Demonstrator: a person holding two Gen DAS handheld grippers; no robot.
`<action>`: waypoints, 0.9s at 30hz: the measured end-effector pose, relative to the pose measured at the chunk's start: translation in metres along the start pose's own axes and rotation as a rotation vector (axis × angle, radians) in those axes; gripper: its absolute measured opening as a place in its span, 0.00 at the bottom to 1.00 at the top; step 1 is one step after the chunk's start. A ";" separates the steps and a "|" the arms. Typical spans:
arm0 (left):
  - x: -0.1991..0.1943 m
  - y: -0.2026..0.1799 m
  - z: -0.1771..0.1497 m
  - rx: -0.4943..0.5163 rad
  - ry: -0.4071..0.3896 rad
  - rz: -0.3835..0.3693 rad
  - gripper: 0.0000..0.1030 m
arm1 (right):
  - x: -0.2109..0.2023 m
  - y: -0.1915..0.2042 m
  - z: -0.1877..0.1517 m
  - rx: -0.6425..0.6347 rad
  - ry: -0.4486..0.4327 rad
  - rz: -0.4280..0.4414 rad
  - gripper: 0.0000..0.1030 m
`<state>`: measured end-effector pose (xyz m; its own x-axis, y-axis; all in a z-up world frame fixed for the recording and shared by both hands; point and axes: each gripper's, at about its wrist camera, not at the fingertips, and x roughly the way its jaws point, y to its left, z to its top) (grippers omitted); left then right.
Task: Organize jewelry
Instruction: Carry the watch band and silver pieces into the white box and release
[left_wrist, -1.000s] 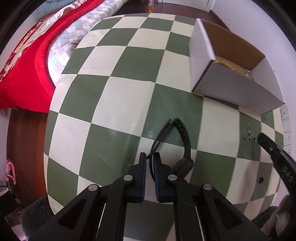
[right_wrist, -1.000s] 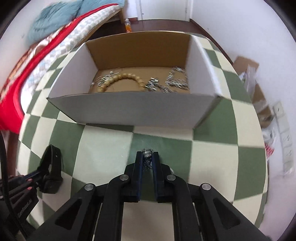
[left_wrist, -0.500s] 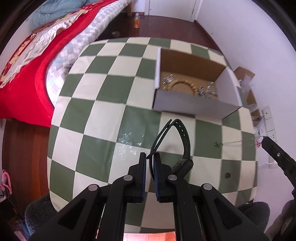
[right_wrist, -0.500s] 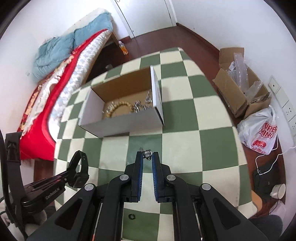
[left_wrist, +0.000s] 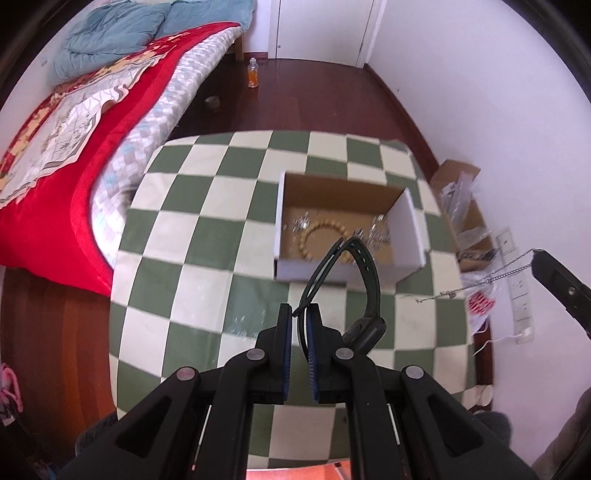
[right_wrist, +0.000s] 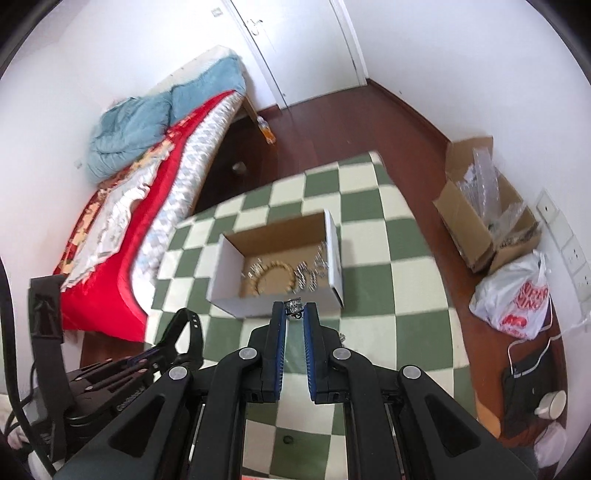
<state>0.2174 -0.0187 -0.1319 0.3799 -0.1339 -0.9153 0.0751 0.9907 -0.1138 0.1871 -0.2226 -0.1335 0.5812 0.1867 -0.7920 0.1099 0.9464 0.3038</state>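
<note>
My left gripper (left_wrist: 300, 310) is shut on the strap of a black watch (left_wrist: 364, 295) and holds it high above the checkered table (left_wrist: 207, 236). My right gripper (right_wrist: 294, 309) is shut on a silver chain necklace (right_wrist: 294, 304), which hangs from its tip in the left wrist view (left_wrist: 491, 277). An open cardboard box (left_wrist: 343, 206) on the table holds a wooden bead bracelet (left_wrist: 317, 240) and silver jewelry (right_wrist: 314, 269). The box also shows in the right wrist view (right_wrist: 332, 243). The left gripper with the watch appears at the lower left of the right wrist view (right_wrist: 184, 336).
A small dark ring (right_wrist: 287, 439) lies on the table near its front edge. A bed with a red blanket (left_wrist: 55, 147) stands left of the table. A cardboard box (right_wrist: 476, 210) and a plastic bag (right_wrist: 517, 299) lie on the floor at the right.
Both grippers have risen well above the table with the watch and the necklace. The box and table look smaller and farther below.
</note>
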 end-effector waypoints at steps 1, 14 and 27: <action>-0.002 0.001 0.006 -0.001 -0.005 -0.007 0.05 | -0.005 0.003 0.005 -0.009 -0.014 0.000 0.10; 0.046 -0.003 0.096 0.037 0.078 -0.051 0.05 | -0.016 0.051 0.086 -0.138 -0.088 0.006 0.10; 0.120 -0.001 0.118 0.019 0.210 -0.048 0.06 | 0.097 0.037 0.112 -0.092 0.096 -0.017 0.10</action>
<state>0.3713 -0.0389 -0.1960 0.1755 -0.1705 -0.9696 0.1061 0.9824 -0.1536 0.3377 -0.1988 -0.1395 0.5000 0.1907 -0.8448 0.0417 0.9690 0.2434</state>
